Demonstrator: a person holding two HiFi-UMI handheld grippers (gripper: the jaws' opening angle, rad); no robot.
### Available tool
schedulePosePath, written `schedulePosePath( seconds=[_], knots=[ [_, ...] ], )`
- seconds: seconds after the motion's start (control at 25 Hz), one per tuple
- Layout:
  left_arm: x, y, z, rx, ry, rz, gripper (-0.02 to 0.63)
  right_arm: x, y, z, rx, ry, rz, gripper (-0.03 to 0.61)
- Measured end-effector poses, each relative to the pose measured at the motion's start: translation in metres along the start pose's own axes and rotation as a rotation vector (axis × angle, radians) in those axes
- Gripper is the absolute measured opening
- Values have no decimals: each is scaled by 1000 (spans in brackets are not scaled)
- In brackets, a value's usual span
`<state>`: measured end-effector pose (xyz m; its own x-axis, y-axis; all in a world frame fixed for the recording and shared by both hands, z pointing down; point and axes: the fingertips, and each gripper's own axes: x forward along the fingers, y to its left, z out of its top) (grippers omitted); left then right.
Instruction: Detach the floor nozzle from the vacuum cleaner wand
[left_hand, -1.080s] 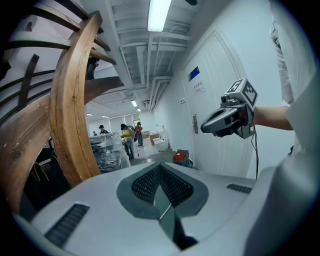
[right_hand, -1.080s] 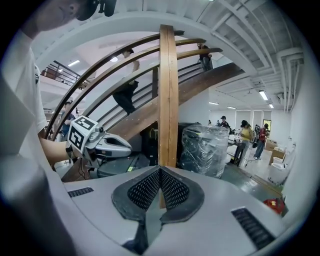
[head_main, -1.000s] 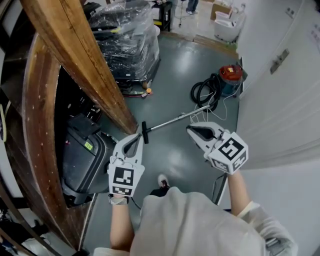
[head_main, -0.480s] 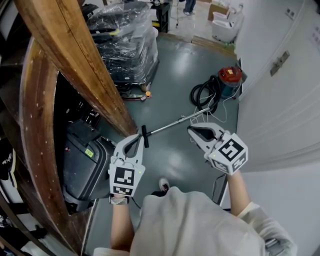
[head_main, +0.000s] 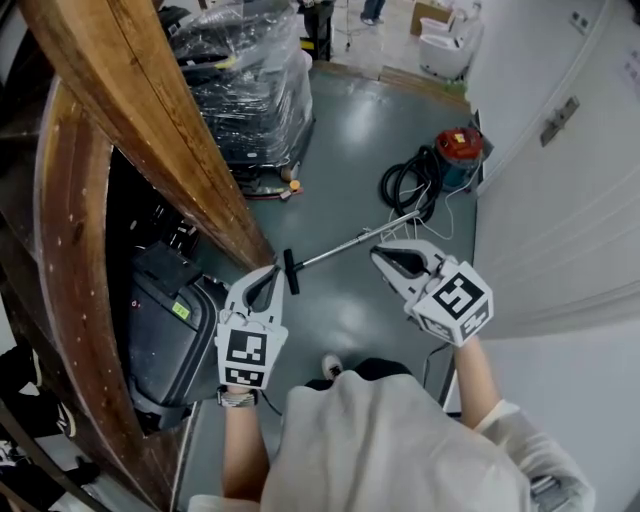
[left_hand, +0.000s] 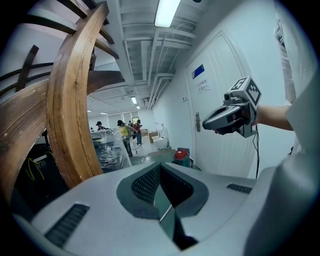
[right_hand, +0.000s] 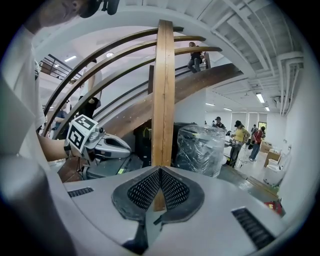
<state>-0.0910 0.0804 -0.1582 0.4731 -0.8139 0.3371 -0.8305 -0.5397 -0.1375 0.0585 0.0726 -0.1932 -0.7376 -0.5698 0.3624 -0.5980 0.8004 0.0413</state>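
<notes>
Head view: broad curved brown wooden stair beam (head_main: 150, 140) fills the left side, with a dark plastic-wrapped pallet load (head_main: 250, 80) behind it. Red-topped canister vacuum (head_main: 460, 152) and coiled black hose (head_main: 405, 185) sit by the white wall. Thin silver metal wand (head_main: 345, 243) lies on the grey floor (head_main: 350, 120), black bar-shaped floor nozzle (head_main: 290, 271) joined at its near end (between both grippers in frame). Left gripper (head_main: 272, 275) and right gripper (head_main: 380, 256): jaws pressed fully together, nothing held.
</notes>
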Motion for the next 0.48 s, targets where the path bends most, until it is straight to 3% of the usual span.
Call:
schedulePosePath(
  seconds=[0.48],
  knots=[
    [8,1,-13,-31,30,-1,-3,2,-1,-7,-28,13,25,28]
  ],
)
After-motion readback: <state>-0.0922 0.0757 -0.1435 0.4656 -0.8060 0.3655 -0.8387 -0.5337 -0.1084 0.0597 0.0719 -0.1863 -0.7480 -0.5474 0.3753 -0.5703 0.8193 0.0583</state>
